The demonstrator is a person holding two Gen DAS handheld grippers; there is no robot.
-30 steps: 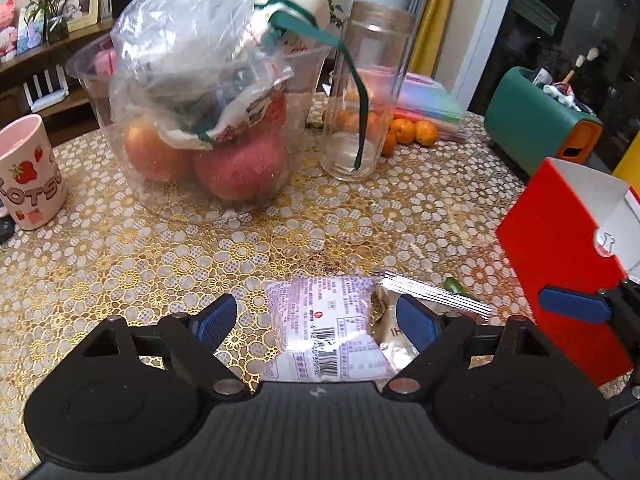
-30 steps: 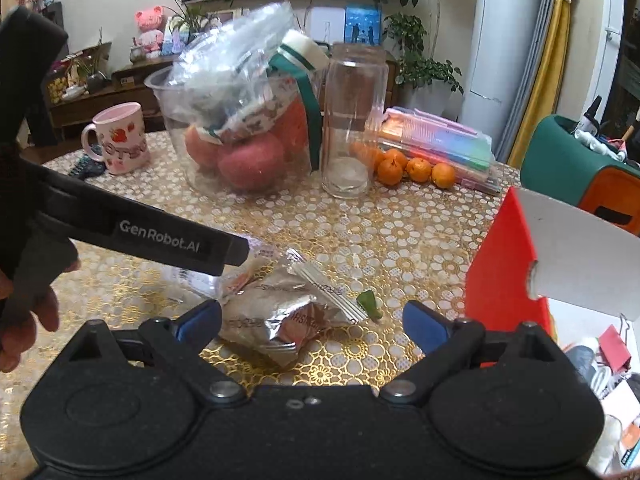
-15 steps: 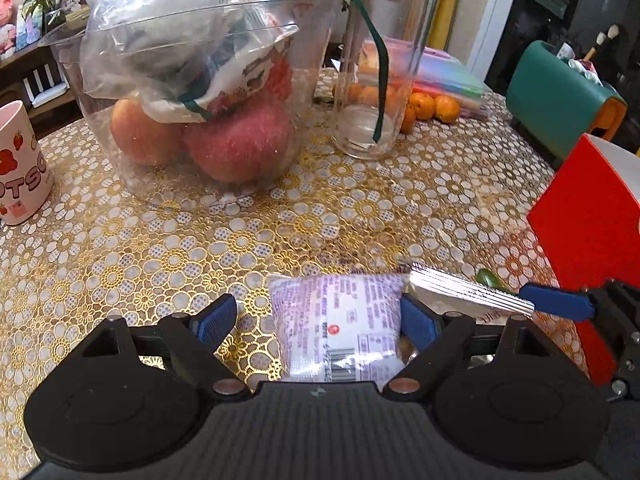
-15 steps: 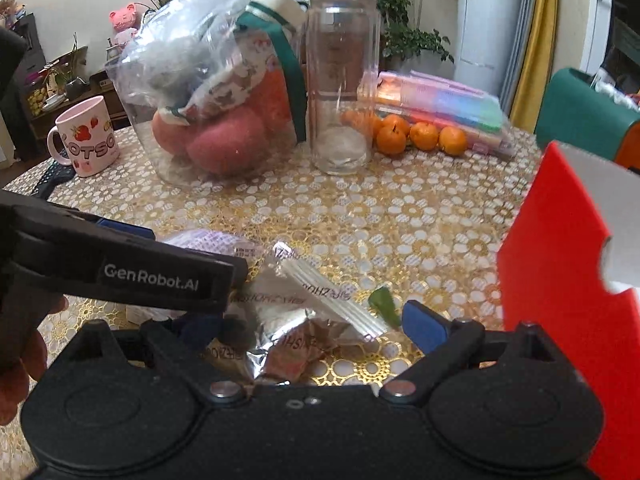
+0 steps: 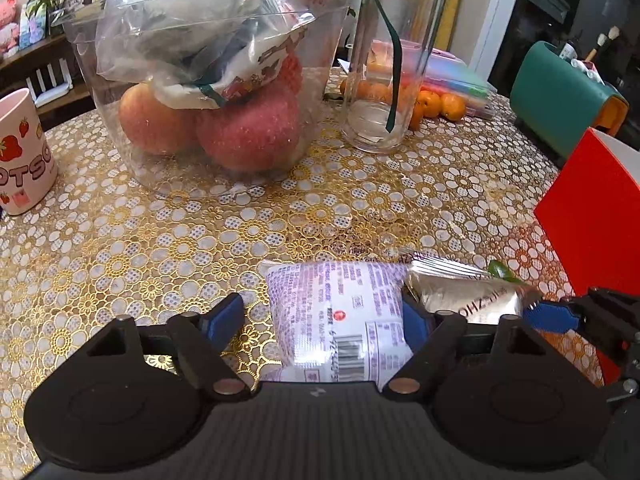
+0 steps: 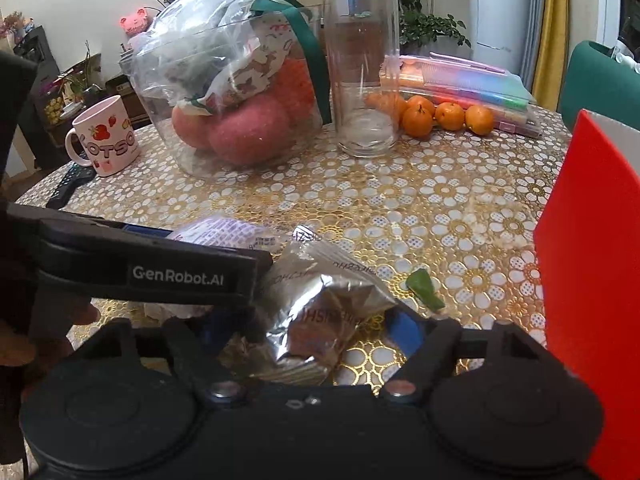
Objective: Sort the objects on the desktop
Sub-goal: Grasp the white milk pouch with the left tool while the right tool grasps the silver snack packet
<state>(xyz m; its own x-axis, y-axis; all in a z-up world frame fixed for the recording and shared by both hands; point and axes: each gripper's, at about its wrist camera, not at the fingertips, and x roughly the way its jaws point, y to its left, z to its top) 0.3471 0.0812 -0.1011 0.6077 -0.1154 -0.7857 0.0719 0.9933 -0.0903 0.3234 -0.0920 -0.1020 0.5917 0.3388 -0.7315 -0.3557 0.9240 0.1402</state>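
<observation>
Tub (image 5: 120,132) w/ apples (image 5: 248,136) (bagged stuff atop), jar (image 5: 394,56)

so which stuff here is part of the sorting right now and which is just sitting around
In play:
- purple-print packet, between the left gripper fingers, which are closing
- silver foil packet, between the right gripper fingers, also closing
- red box, beside them

Just lying about:
- bowl of apples
- glass jar
- tangerines
- strawberry mug
</observation>
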